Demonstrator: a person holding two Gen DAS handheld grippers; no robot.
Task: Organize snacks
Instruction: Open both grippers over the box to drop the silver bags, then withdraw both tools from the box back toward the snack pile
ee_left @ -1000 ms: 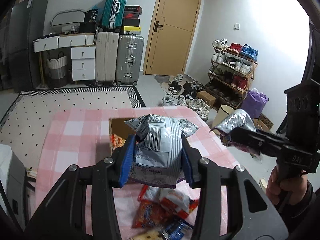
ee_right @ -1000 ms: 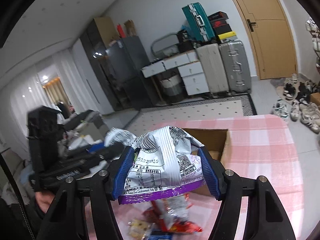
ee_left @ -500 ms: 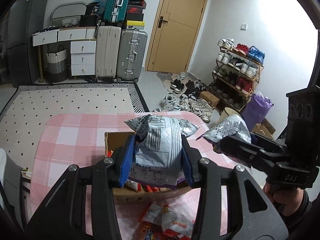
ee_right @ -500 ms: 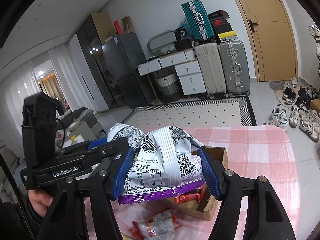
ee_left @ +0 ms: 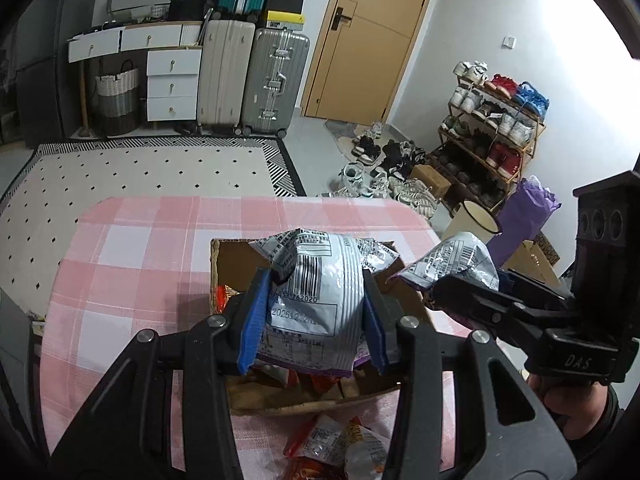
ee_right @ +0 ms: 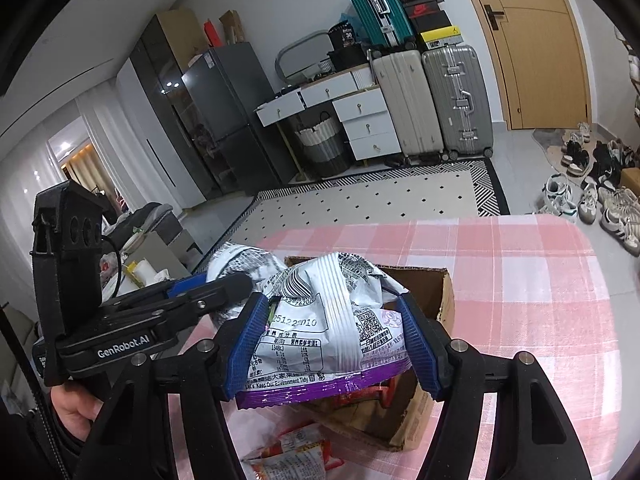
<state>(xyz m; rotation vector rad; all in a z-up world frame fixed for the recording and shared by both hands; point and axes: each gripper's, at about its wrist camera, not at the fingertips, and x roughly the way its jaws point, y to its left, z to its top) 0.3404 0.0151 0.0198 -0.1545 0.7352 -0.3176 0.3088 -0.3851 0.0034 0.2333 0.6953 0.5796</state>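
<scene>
My left gripper (ee_left: 314,320) is shut on a silver snack bag with a purple edge (ee_left: 316,304), held above an open cardboard box (ee_left: 228,256) on the pink checked table (ee_left: 132,248). My right gripper (ee_right: 332,344) is shut on a similar silver and purple bag (ee_right: 332,332), held above the same box (ee_right: 436,284). Each gripper shows in the other's view: the right gripper (ee_left: 448,284) to the right, the left gripper (ee_right: 236,282) to the left. Red and orange snack packets (ee_left: 340,448) lie on the table in front of the box, and red packets lie inside it.
Beyond the table's far edge are a patterned rug (ee_left: 152,168), suitcases (ee_left: 272,80), white drawers (ee_left: 172,84), a wooden door (ee_left: 360,40), a shoe rack (ee_left: 492,120) and loose shoes on the floor. A fridge (ee_right: 228,116) stands at the left.
Both grippers have moved forward with their bags, from over the loose packets to above the box. The box now sits lower and closer in both views.
</scene>
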